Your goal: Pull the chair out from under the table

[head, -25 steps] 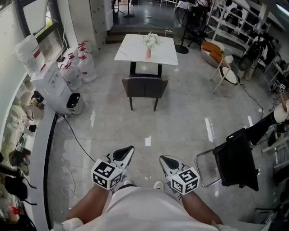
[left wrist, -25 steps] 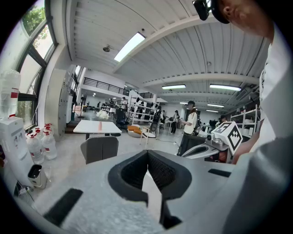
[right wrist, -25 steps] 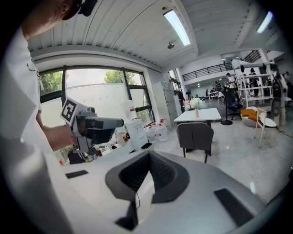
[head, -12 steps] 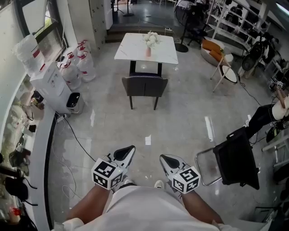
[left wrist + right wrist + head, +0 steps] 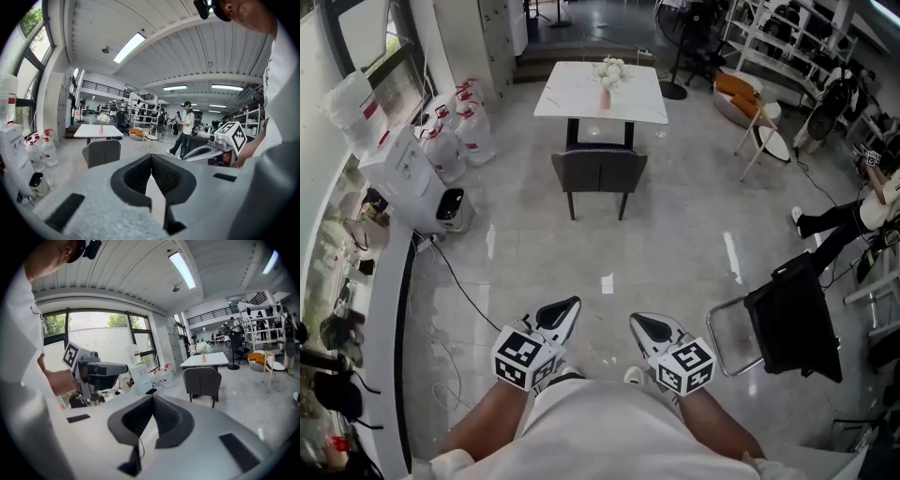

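A dark grey chair (image 5: 598, 174) stands tucked against the near side of a white table (image 5: 600, 92), far ahead across the floor. It also shows as the chair (image 5: 101, 152) in the left gripper view and as the chair (image 5: 202, 381) in the right gripper view. My left gripper (image 5: 564, 314) and right gripper (image 5: 643, 327) are held close to my body, side by side, both shut with nothing between the jaws. Both are far from the chair.
White flowers in a pink vase (image 5: 608, 78) stand on the table. A water dispenser (image 5: 412, 178) and water bottles (image 5: 459, 131) line the left wall, with a cable (image 5: 464, 295) across the floor. A black folding chair (image 5: 787, 323) is at right, a person's legs (image 5: 830, 220) beyond it.
The head view has shifted slightly, so the table and chair sit a little higher in frame. The person at right has stepped, with a leg now stretched further left. Both grippers stay put.
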Motion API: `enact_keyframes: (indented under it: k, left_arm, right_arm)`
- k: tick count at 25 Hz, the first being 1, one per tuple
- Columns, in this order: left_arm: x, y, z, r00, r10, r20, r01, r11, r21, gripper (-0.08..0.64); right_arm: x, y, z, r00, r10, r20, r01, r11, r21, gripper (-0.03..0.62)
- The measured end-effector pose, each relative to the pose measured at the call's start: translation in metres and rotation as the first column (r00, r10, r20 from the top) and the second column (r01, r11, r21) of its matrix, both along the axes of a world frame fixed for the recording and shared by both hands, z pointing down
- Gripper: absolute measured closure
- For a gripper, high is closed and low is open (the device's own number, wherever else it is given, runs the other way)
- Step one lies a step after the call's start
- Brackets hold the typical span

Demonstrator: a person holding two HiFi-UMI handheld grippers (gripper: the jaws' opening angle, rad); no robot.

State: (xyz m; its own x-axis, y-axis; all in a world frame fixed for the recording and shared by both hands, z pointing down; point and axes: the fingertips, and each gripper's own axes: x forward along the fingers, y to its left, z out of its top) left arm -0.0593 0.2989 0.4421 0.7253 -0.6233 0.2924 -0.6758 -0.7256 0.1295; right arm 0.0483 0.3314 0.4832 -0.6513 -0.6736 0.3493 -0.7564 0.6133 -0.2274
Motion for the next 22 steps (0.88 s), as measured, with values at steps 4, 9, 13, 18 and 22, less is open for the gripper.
enact_keyframes:
  k: [4, 9, 13, 18, 22]
  left_arm:
    - [-0.008, -0.001, 0.003, 1.0, 0.005, 0.007, -0.005, 1.0, -0.009, 0.551]
    - [-0.02, -0.001, 0.001, 0.999, 0.031, 0.016, -0.031, 1.0, 0.002, 0.551]
    - [-0.034, -0.001, 0.002, 0.999, 0.047, 0.019, -0.047, 0.999, 0.004, 0.551]
    - [-0.054, -0.002, 0.002, 0.999, 0.047, 0.013, -0.047, 0.999, 0.018, 0.551]
    - [-0.072, 0.003, 0.008, 0.999, 0.044, 0.011, -0.044, 0.999, 0.011, 0.551]
  right_arm:
    - [-0.009, 0.0, 0.0, 1.0, -0.001, 0.006, 0.001, 1.0, -0.002, 0.586]
    - [-0.032, 0.002, -0.002, 0.999, -0.03, -0.015, 0.03, 0.999, 0.019, 0.586]
    - [-0.048, 0.003, 0.0, 0.999, -0.018, -0.027, 0.018, 1.0, 0.013, 0.586]
    - [-0.062, 0.004, 0.003, 1.0, 0.011, -0.027, -0.011, 1.0, 0.001, 0.586]
    - [-0.079, 0.008, 0.003, 1.0, 0.025, -0.007, -0.025, 1.0, 0.007, 0.586]
